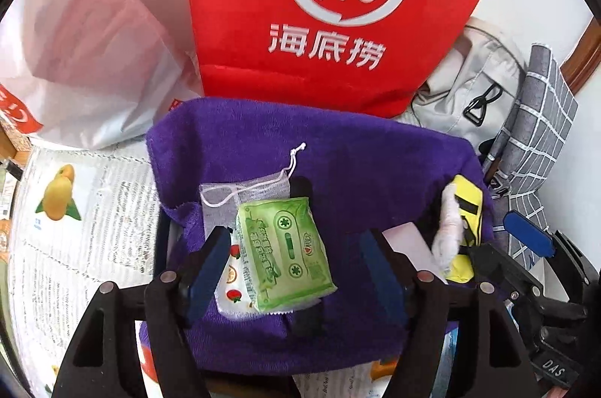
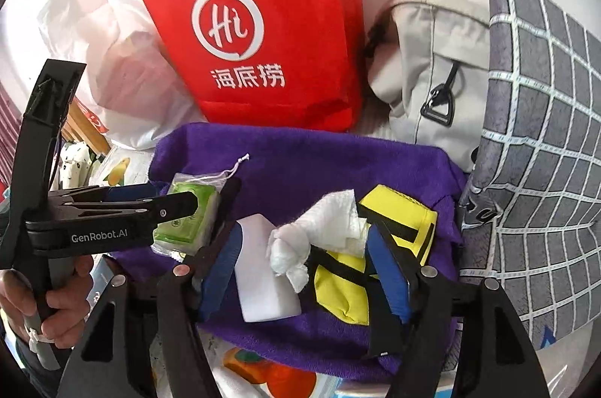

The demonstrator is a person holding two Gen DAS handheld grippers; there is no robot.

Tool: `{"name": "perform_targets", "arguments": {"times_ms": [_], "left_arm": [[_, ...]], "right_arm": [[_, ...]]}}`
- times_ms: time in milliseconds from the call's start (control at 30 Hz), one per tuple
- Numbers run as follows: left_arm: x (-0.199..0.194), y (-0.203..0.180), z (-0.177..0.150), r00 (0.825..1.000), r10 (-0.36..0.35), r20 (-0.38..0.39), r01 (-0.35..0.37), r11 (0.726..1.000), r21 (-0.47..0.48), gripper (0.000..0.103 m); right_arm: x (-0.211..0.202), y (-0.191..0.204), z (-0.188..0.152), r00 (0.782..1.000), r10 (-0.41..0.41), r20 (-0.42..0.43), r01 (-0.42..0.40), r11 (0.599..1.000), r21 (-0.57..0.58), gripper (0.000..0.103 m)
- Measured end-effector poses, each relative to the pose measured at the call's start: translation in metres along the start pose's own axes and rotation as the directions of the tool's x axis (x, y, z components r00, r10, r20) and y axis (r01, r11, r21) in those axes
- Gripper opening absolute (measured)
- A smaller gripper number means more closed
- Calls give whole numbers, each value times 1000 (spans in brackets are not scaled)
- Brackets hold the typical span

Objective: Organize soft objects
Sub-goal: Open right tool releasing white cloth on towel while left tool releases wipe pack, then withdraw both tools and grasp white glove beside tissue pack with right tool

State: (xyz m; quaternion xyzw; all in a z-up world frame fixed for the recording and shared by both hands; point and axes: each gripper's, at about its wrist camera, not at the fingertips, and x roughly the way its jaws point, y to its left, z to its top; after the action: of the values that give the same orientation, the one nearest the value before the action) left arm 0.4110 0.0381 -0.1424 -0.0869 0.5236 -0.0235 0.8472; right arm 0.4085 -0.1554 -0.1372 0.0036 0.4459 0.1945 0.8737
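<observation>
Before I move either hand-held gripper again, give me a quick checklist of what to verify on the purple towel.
1. Left hand-held gripper open, nothing clamped: ok.
2. Right hand-held gripper open, nothing clamped: ok.
3. Green tissue pack lying on the purple towel: ok.
4. White sponge block free of the crumpled tissue: not ok, tissue overlaps it.
5. Yellow pouch fully on the towel: ok.

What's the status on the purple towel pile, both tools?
Left tool open over green tissue pack. Right tool open over crumpled tissue, white sponge, yellow pouch. All on purple towel. Nothing blocking.
</observation>
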Motion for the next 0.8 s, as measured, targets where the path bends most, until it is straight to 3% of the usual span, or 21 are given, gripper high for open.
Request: {"name": "perform_targets", "arguments": {"times_ms": [267, 533, 800], "left_arm": [[-39, -11, -12, 999, -17, 33, 17, 1000, 4, 71], [-81, -18, -46, 998, -34, 60, 33, 999, 20, 71], [-96, -2, -95, 997, -65, 42, 65, 998, -1, 71]], "right_arm": [[-39, 5, -24, 998, -17, 53, 16, 1000, 3, 69], [-73, 20, -82, 1000, -23, 6, 24, 999, -45, 69], [-72, 53, -133, 996, -66, -52, 61, 993, -101, 69]]}}
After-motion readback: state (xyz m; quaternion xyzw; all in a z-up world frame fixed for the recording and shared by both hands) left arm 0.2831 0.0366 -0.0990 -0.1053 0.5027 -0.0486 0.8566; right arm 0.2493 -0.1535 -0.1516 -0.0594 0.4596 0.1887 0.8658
